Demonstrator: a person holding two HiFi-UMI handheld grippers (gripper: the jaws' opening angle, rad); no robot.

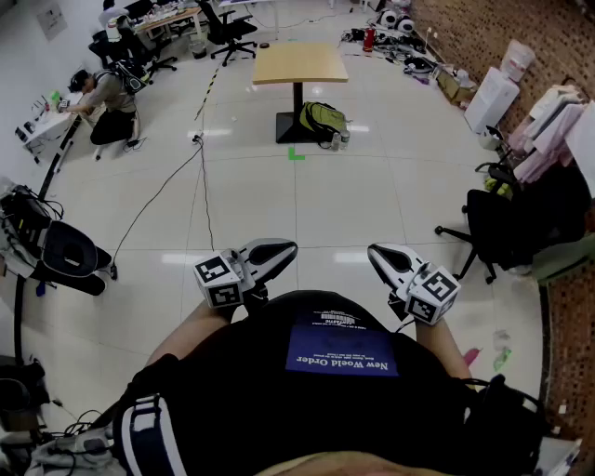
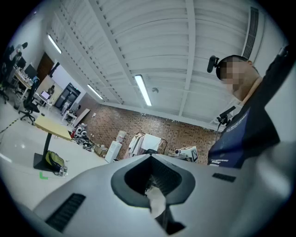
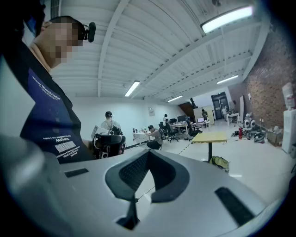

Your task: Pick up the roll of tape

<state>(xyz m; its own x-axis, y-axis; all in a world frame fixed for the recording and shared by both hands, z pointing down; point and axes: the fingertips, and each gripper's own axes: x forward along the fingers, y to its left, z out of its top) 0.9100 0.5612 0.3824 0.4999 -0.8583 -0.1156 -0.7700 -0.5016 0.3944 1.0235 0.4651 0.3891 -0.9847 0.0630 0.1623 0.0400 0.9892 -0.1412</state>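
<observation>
While no roll of tape shows in any view, a small dark item (image 1: pixel 264 46) on the yellow table (image 1: pixel 307 67) far ahead may be it; too small to tell. Left gripper (image 1: pixel 275 249) and right gripper (image 1: pixel 381 255): jaws pressed together, empty, held at the waist. Best approach: walk up and spread the jaws before reaching. Glossy tiled floor (image 1: pixel 279 209), loose cable (image 1: pixel 202 186), green backpack (image 1: pixel 322 119) at the table foot, brick wall (image 1: pixel 465 28) on the right.

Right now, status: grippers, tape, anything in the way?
Left gripper shut, empty; right gripper shut, empty. Tape roll not made out in any view. Yellow table far ahead, backpack at its foot.
</observation>
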